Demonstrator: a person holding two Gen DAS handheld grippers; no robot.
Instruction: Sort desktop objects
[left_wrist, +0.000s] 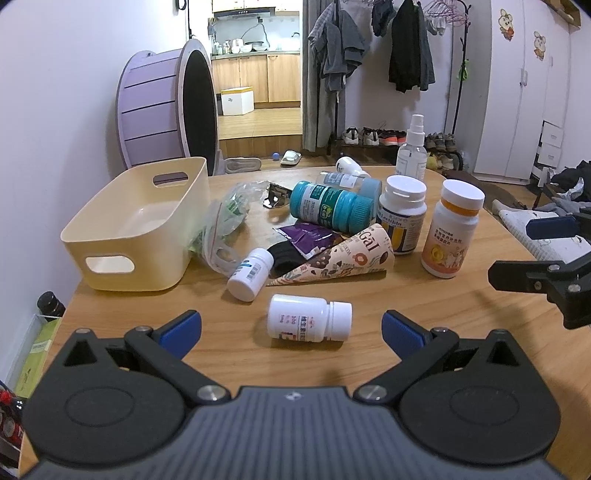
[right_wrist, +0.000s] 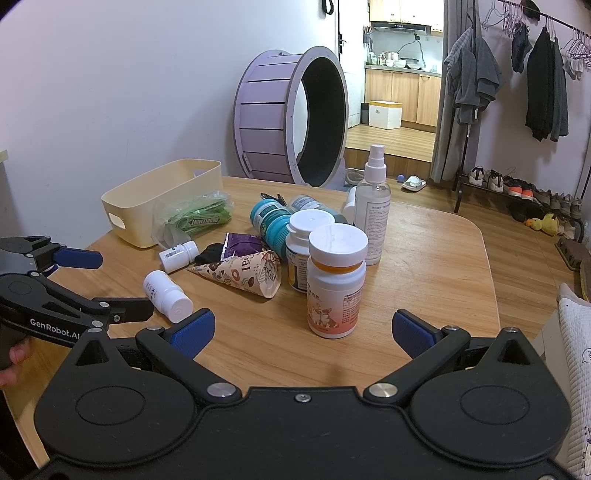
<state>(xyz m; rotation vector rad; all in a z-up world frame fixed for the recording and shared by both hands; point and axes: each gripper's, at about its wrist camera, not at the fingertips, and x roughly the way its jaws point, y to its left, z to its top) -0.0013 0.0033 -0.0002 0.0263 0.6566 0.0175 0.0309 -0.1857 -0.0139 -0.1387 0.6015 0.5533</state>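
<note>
Bottles and packets clutter mid-table. Nearest the left gripper, fingers spread wide and empty: white bottle on its side. Right gripper, likewise spread and empty, faces an upright orange-label bottle. Beyond: paper cone, purple sachet, teal bottle lying flat, gum bag. Cream bin at far left edge, nothing inside. Spray bottle upright toward the far edge.
</note>
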